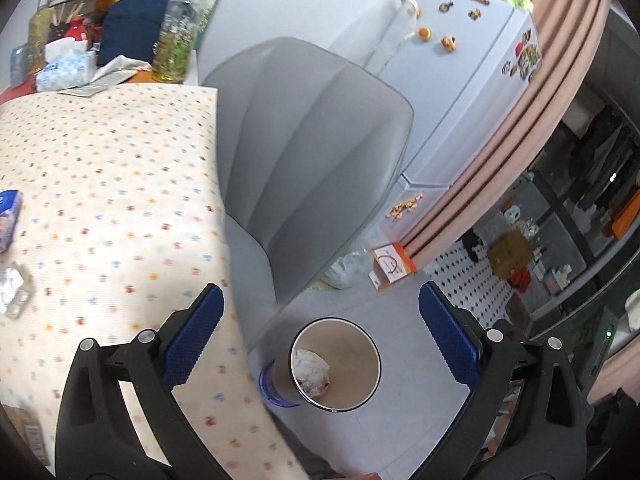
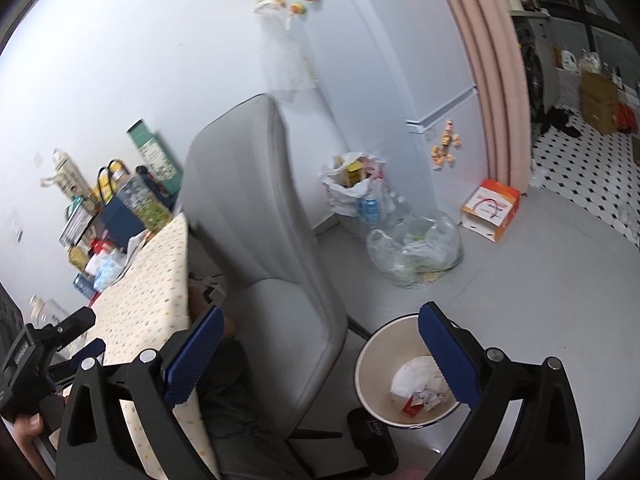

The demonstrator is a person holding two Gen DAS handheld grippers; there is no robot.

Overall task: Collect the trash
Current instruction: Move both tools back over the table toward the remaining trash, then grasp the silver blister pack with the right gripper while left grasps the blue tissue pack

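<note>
Together we held both grippers above the floor beside the table [image 1: 108, 184], each with its blue-padded fingers spread wide and nothing between them. Our left gripper [image 1: 320, 336] hung over the waste bin [image 1: 362, 360], a tan round bin standing on the grey floor just beside the table's edge and the grey chair [image 1: 304, 152]. Crumpled white paper [image 1: 312, 368] lay at its bottom. Our right gripper [image 2: 320, 352] looked at the same bin [image 2: 372, 364] from the other side, where red and white scraps [image 2: 420, 394] rested among the paper. On the tablecloth, a crinkled clear wrapper [image 1: 14, 290] sat near the table's left side.
</note>
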